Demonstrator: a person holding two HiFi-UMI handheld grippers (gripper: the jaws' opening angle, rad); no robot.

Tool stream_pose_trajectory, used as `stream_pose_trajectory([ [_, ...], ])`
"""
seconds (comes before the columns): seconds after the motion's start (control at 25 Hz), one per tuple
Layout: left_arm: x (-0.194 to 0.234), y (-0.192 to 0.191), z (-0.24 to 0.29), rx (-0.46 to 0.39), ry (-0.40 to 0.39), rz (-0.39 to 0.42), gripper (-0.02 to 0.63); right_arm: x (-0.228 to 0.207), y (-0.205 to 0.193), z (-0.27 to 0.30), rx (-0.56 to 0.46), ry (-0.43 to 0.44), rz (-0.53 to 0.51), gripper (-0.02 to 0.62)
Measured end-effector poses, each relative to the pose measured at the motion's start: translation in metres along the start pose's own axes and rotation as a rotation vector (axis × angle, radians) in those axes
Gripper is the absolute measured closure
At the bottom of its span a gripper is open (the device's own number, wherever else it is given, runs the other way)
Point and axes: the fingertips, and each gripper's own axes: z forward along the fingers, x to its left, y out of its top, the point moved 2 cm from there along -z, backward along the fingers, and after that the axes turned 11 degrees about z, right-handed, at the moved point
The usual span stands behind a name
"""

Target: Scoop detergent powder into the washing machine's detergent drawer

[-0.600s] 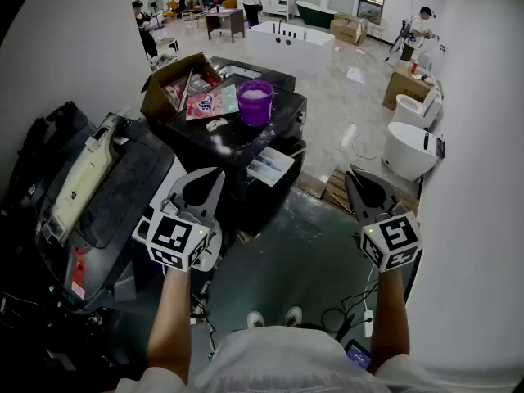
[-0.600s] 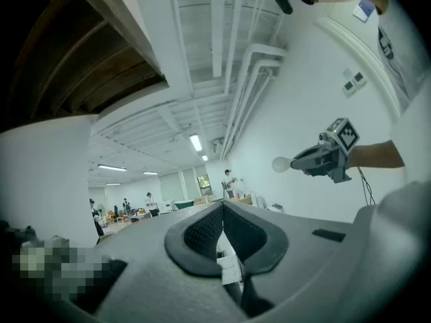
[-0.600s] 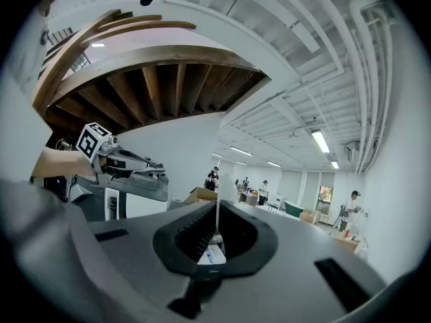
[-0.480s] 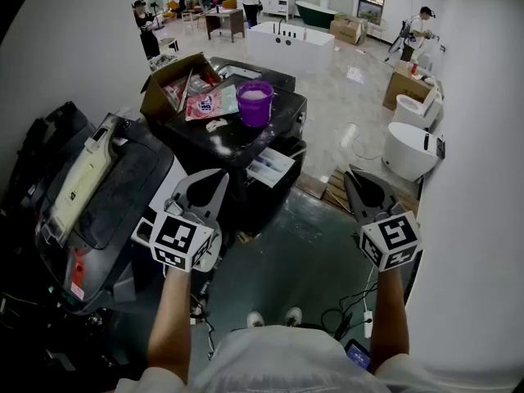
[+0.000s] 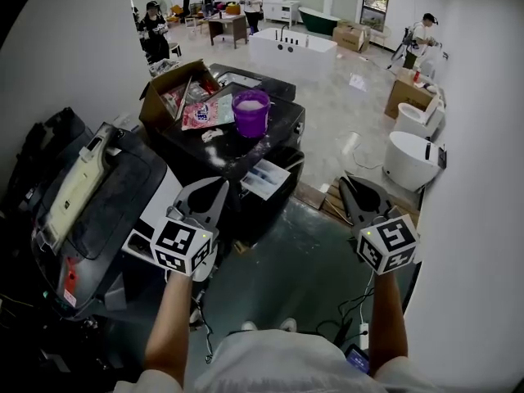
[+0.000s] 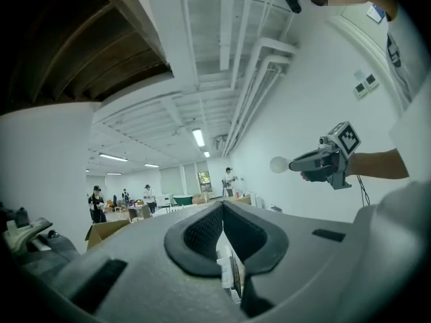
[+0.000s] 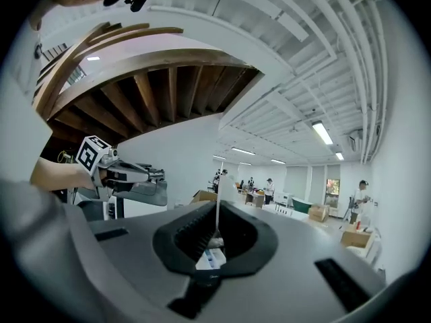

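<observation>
A purple tub point(image 5: 250, 113) with pale powder in it stands on top of a black washing machine point(image 5: 282, 125), beside spilled white powder. A white drawer point(image 5: 264, 178) juts out of the machine's front, below the tub. My left gripper point(image 5: 221, 187) hovers in the air short of the machine, jaws shut and empty. My right gripper point(image 5: 344, 180) hangs level with it to the right, over the floor, also shut and empty. The right gripper point(image 6: 330, 161) shows in the left gripper view, and the left gripper point(image 7: 128, 175) in the right gripper view. No scoop is in view.
An open cardboard box point(image 5: 168, 88) of packets sits on the black machine's left. A second dark machine point(image 5: 123, 187) with a cream panel stands at my left. White toilets point(image 5: 409, 154), a bathtub point(image 5: 292, 47) and people are farther back. Cables point(image 5: 360, 318) lie by my feet.
Both grippers stay shut and empty at about the same spacing. The view has shifted slightly, so the tub and machine sit a little lower and nearer.
</observation>
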Motion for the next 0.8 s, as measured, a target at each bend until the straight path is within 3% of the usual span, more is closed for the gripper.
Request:
stream_pose_trajectory([
  [0.44,-0.015,-0.026,0.047,0.094,0.062,-0.012,0.597,-0.053,-0.033,0.022,0.09,0.093,-0.002,0.583],
  [0.8,0.04,-0.064,0.119,0.107,0.096,-0.034,0.597,-0.104,-0.037,0.112,0.083,0.131,0.007,0.583],
])
